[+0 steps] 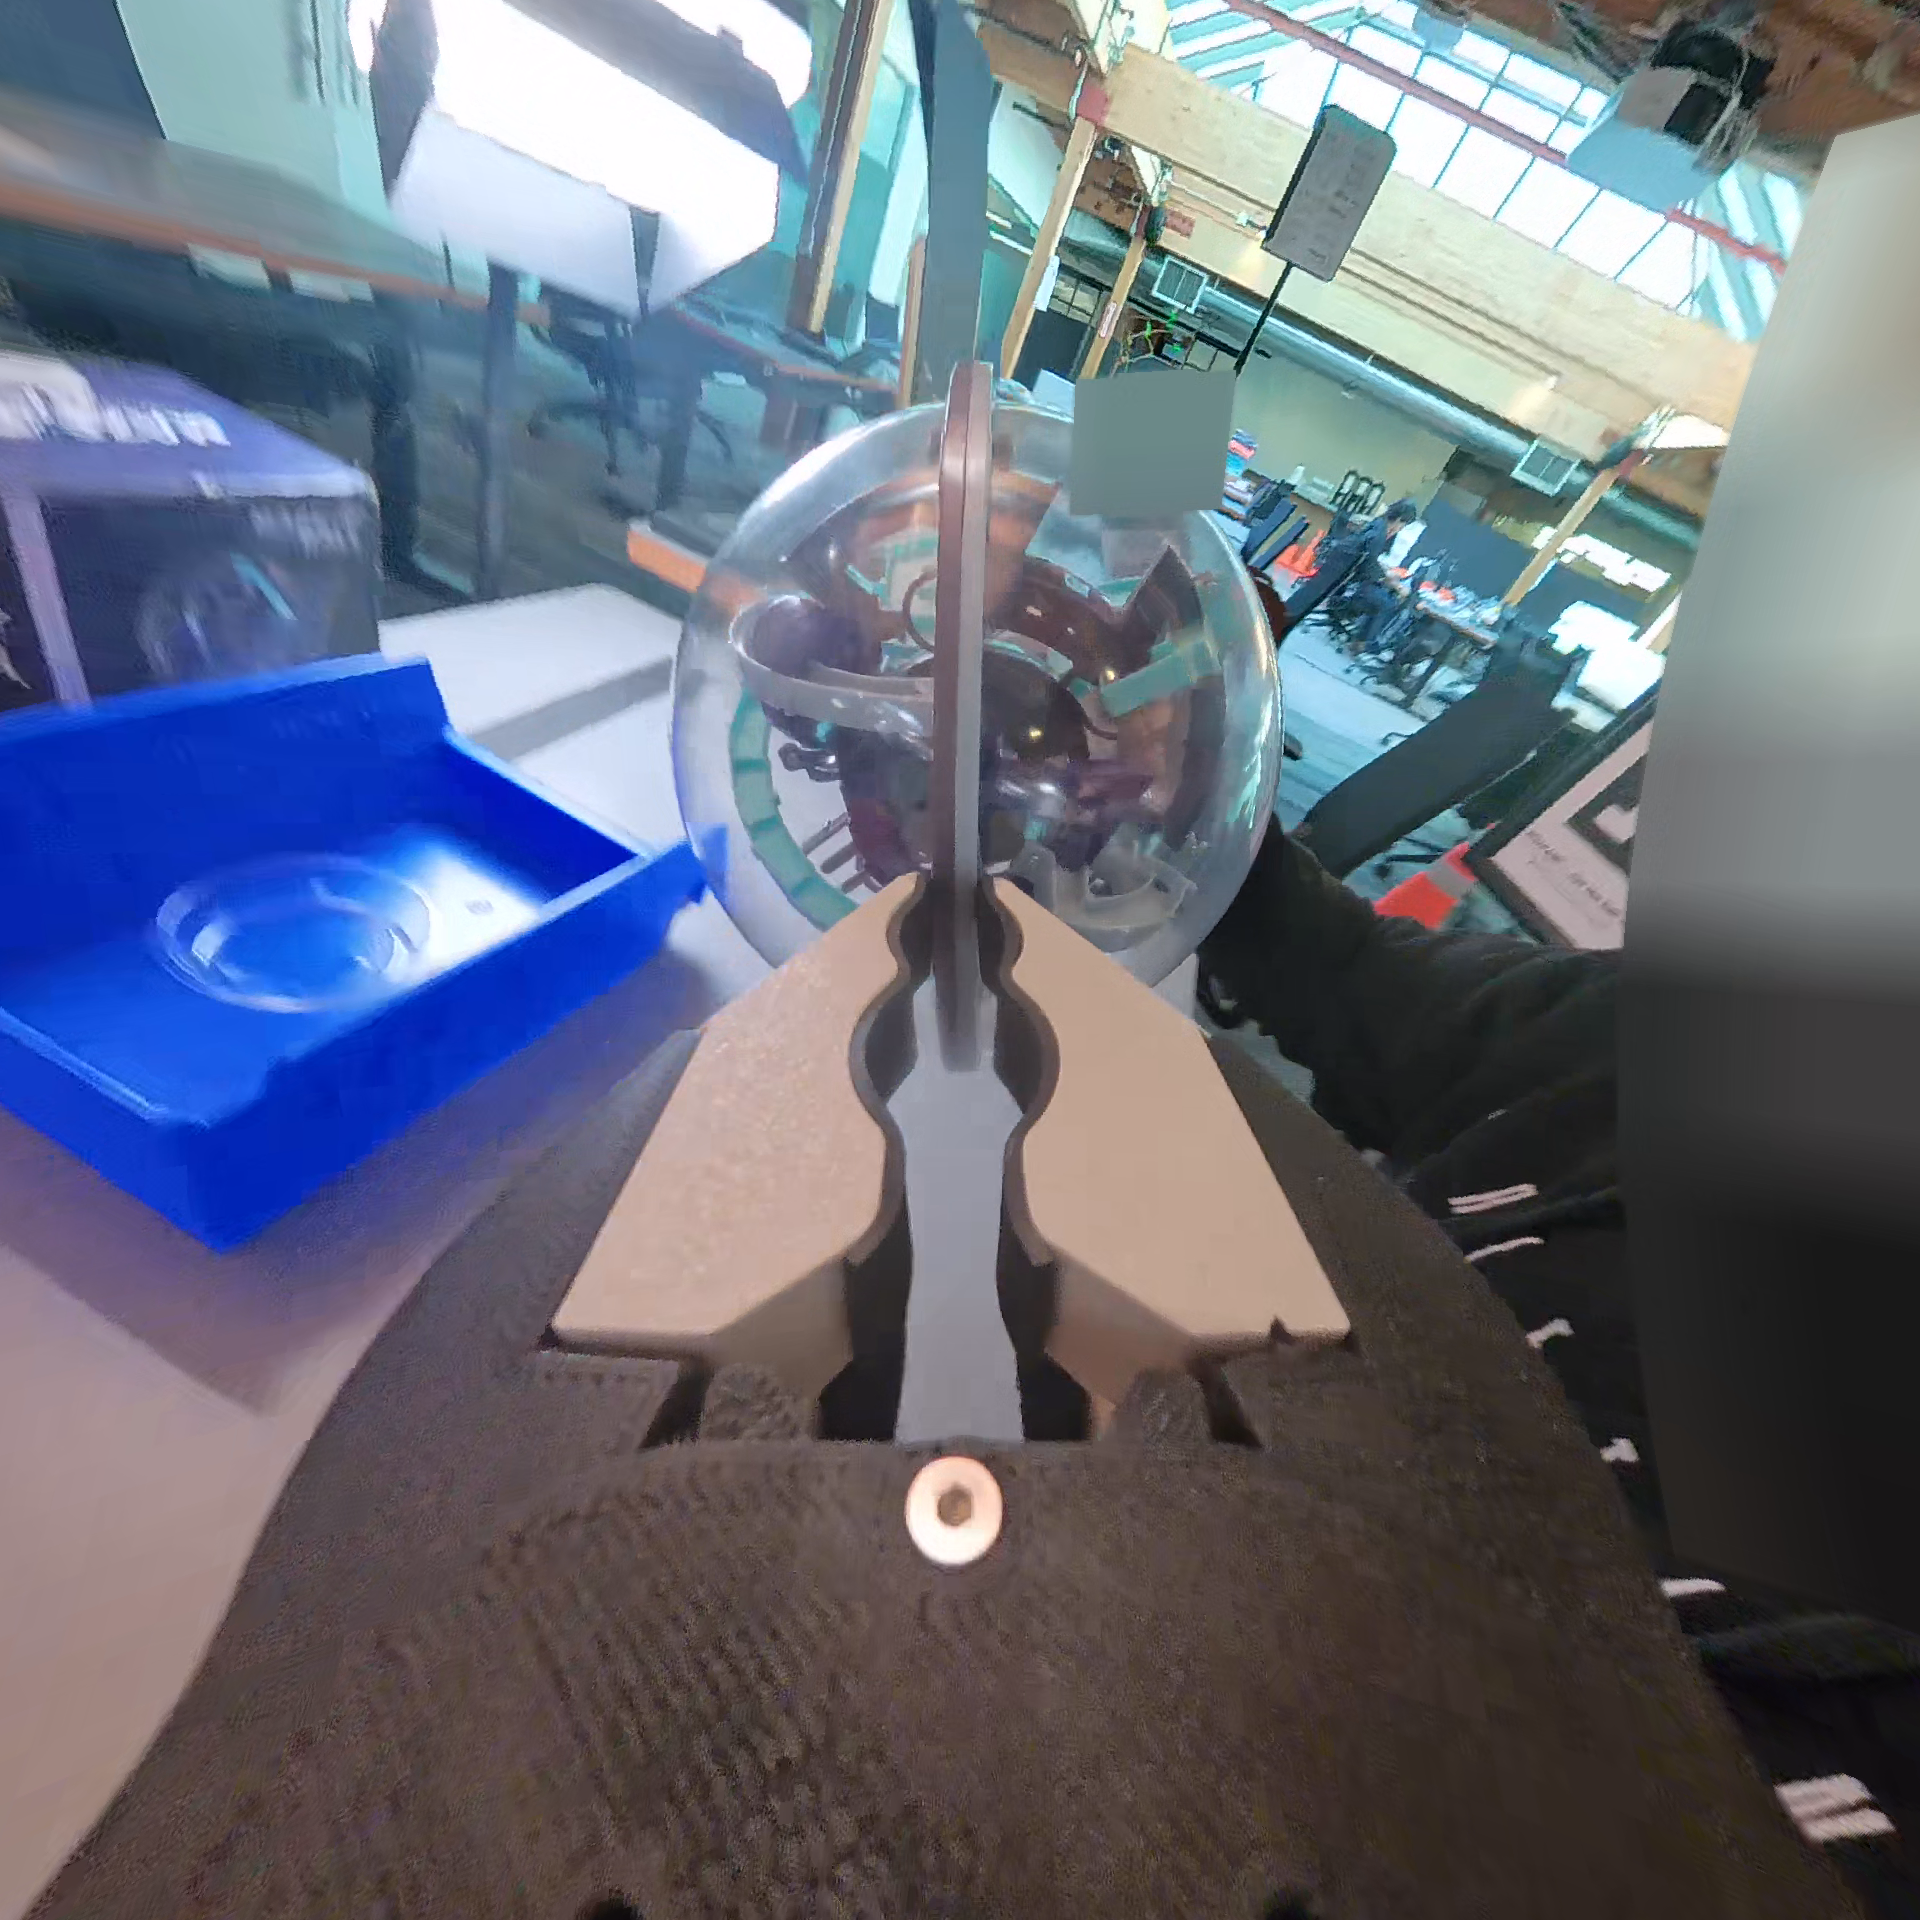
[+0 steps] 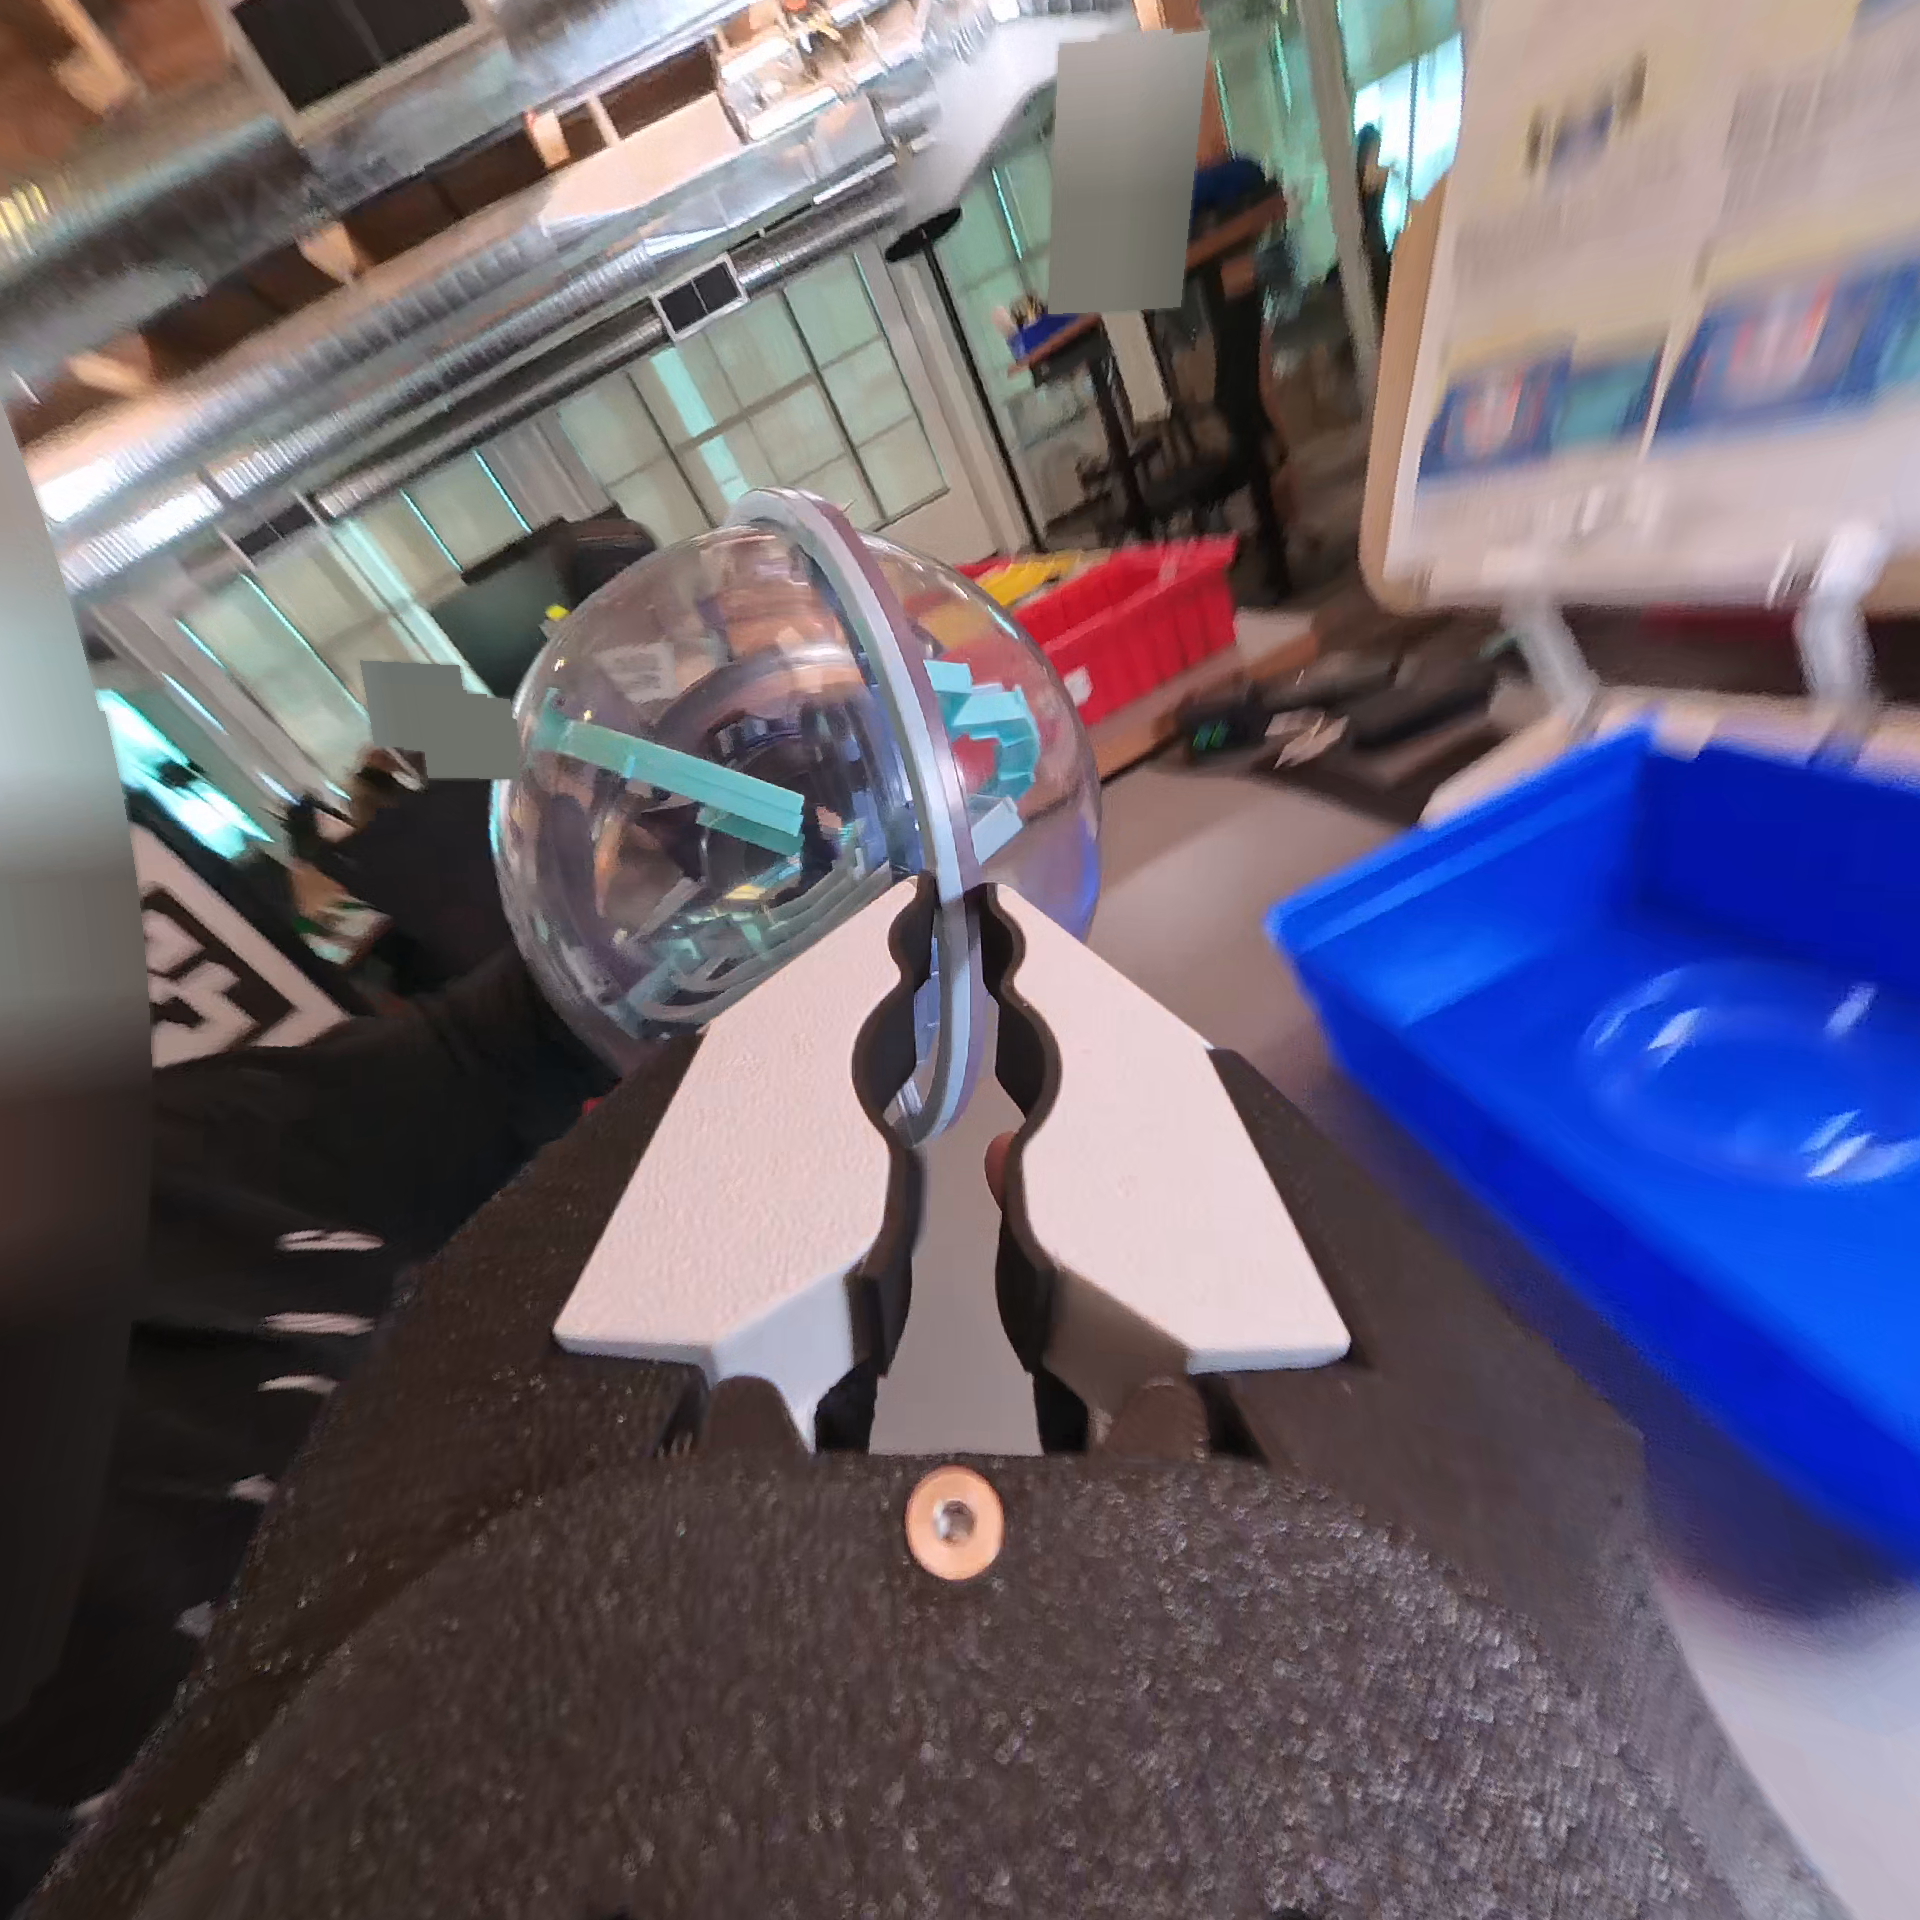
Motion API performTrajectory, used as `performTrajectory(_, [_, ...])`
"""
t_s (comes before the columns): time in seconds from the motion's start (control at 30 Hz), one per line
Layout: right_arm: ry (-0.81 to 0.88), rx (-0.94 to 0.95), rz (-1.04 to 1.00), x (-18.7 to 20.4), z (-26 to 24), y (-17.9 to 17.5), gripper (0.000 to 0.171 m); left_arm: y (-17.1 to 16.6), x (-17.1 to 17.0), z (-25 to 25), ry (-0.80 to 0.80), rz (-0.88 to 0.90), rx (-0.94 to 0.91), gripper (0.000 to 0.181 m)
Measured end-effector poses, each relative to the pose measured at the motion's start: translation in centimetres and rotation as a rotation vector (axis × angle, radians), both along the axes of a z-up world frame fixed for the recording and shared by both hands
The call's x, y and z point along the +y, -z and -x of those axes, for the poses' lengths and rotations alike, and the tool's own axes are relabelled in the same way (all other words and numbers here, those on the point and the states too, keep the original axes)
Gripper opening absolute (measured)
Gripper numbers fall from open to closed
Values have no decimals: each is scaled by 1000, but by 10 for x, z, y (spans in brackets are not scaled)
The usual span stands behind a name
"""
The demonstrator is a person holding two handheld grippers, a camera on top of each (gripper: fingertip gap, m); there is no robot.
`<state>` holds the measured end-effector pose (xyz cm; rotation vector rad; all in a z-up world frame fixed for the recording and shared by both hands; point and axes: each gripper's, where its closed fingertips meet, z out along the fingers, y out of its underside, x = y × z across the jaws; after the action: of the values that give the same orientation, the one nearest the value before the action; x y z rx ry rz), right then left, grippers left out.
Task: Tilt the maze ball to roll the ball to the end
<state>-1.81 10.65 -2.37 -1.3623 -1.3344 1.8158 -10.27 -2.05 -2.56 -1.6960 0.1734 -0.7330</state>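
I have the maze ball (image 1: 977, 675) lifted clear of the table, a transparent plastic sphere with a flat grey ring running around its middle like an equator. From my left wrist view the ring stands edge-on and upright; from my right wrist view (image 2: 800, 779) it leans over to the left at the top. Inside the shell I can see a tangle of teal, grey, brown and purple tracks and ramps, one long teal beam crossing the near half in the right view. The little ball that rolls the tracks is too small for me to pick out. The ring's edge sits pinched at both sides of the sphere.
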Motion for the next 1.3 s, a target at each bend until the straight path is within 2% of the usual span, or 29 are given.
performTrajectory(0.13, [-31,-157,177,-11,-14,62,6,45,-4,-7,38,149,-163,5])
performTrajectory(0.3, [-46,-392,340,-24,-37,153,6,122,-6,-22,72,338,-350,6])
performTrajectory(0.4, [-33,-480,404,-24,-47,190,6,164,-4,-29,85,432,-481,5])
performTrajectory(0.53, [-24,-549,455,-21,-58,215,6,194,-5,-42,106,502,-533,6])
performTrajectory(0.73, [-13,-512,458,-10,-57,212,6,198,3,-42,94,524,-533,6])
performTrajectory(0.8, [12,-457,347,-3,-54,210,13,197,6,-42,98,523,-545,6])
performTrajectory(0.87, [46,-330,144,3,-54,191,45,195,9,-41,92,518,-548,6])
performTrajectory(0.97, [71,-166,-335,-9,-58,160,91,193,13,-39,89,514,-572,6])
performTrajectory(1.07, [34,-112,-698,-36,-55,157,112,193,18,-38,87,511,-592,6])
performTrajectory(1.17, [-25,-138,-832,-50,-44,174,117,194,23,-40,87,500,-581,7])
performTrajectory(1.27, [-54,-141,-824,-49,-37,181,117,197,27,-30,40,449,-499,8])
performTrajectory(1.3, [-62,-145,-818,-47,-36,181,115,194,27,-25,34,415,-459,14])
